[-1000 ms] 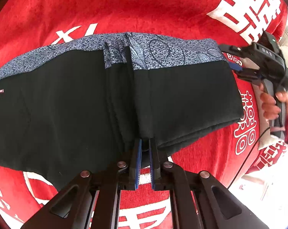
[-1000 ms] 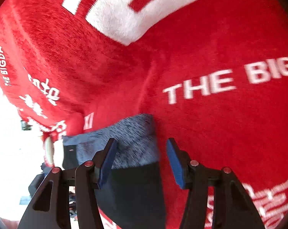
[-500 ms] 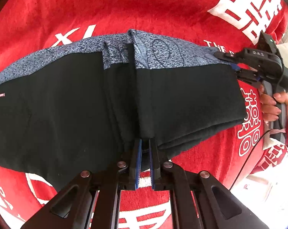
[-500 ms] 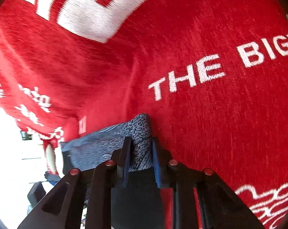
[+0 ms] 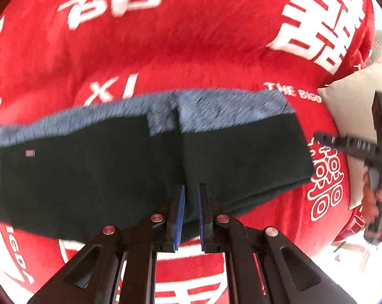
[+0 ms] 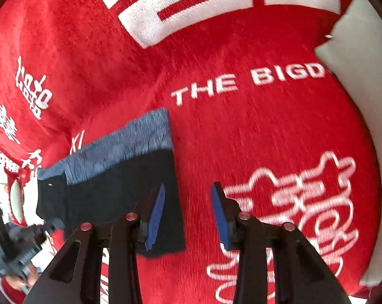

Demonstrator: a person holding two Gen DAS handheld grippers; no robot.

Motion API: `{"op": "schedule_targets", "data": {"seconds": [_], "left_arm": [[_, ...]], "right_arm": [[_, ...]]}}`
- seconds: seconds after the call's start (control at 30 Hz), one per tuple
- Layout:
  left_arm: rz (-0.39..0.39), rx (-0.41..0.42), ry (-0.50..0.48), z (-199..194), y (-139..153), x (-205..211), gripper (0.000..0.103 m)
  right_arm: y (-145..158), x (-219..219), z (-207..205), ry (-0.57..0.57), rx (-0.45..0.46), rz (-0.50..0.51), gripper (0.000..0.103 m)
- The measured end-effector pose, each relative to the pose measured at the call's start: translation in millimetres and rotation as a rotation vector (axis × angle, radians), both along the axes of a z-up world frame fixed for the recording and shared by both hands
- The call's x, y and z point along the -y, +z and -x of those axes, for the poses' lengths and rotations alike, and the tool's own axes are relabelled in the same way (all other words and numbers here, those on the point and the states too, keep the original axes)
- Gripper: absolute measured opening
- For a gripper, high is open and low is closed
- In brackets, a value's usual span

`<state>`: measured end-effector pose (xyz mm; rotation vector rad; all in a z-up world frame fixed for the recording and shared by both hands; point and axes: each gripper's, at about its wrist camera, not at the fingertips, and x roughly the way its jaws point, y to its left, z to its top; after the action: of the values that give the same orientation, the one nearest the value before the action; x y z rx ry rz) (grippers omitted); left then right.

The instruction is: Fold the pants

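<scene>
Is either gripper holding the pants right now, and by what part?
The left gripper is shut on the pants, pinching the near edge of the black fabric at the middle fold. The right gripper is open, holding nothing, beside their end.

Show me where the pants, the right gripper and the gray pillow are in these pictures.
pants point(image 5: 102, 177): left wrist view, on the black fabric left of the fold.
right gripper point(image 6: 188, 215): right wrist view, midway between its open fingertips.
gray pillow point(image 6: 355, 58): right wrist view, on its face.

The pants lie folded on the blanket before me; a pillow sits to their right
</scene>
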<state>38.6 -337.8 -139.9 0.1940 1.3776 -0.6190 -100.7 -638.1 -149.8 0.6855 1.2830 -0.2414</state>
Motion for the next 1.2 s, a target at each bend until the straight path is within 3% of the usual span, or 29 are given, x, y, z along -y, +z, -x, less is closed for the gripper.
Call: {"op": "schedule_targets", "data": {"seconds": [0.13, 0.37, 0.53, 0.7, 1.2], "left_arm": [[0.013, 0.009, -0.013, -5.7, -3.2, 25.7, 0.01], [-0.075, -0.015, 0.049, -6.1, -42.7, 35.2, 0.01], [-0.074, 0.012, 0.054, -2.2, -43.5, 32.6, 0.01], [-0.073, 0.029, 0.061, -1.2, -44.3, 31.2, 0.01], [-0.044, 0.04, 0.066, 0.7, -32.4, 34.8, 0.01]], "right_arm": [[2.8, -13.1, 8.5, -0.014, 0.002, -0.012, 0.029], [21.4, -40.6, -1.3, 0.058, 0.038, 0.052, 0.029], [25.1, -60.9, -11.9, 0.13, 0.053, 0.1, 0.029], [-9.1, -78.3, -20.0, 0.184, -0.035, 0.139, 0.03], [-4.4, -77.6, -23.0, 0.168, -0.031, 0.138, 0.031]]}}
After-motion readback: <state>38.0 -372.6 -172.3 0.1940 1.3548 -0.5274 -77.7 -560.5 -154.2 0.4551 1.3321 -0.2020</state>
